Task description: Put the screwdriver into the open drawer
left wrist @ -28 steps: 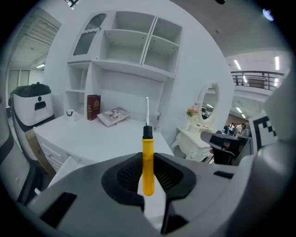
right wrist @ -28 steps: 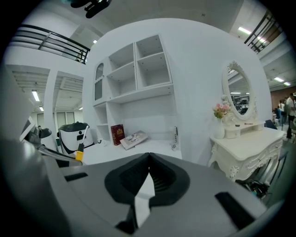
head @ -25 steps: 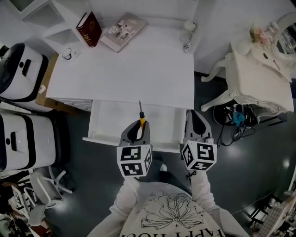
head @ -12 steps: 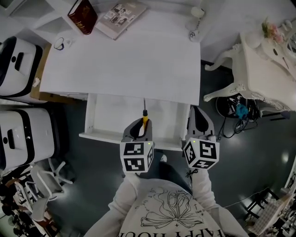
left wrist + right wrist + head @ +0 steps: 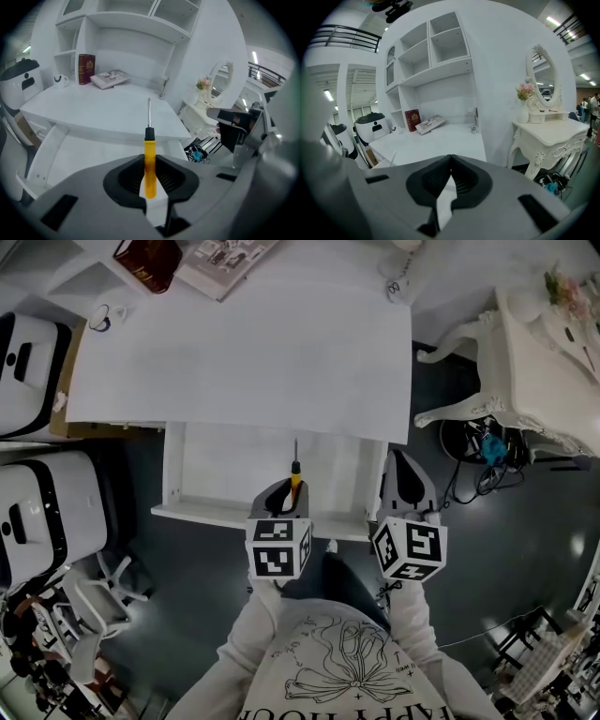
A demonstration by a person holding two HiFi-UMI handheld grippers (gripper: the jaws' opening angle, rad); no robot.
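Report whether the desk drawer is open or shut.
Open: the drawer juts out from under the desktop, its white floor exposed.

**Change over the last second, head view.** The left gripper (image 5: 281, 495) and right gripper (image 5: 401, 465) have both sunk and now look smaller. The left gripper has also tipped more steeply downward. This has carried the screwdriver (image 5: 294, 482) lower over the open drawer (image 5: 176, 474). The framing has shifted too. The white desk (image 5: 244, 362) fills more of the picture. The red book (image 5: 145, 261) and the mug (image 5: 100, 315) have slid toward 11 o'clock, and the top edge now cuts the book.
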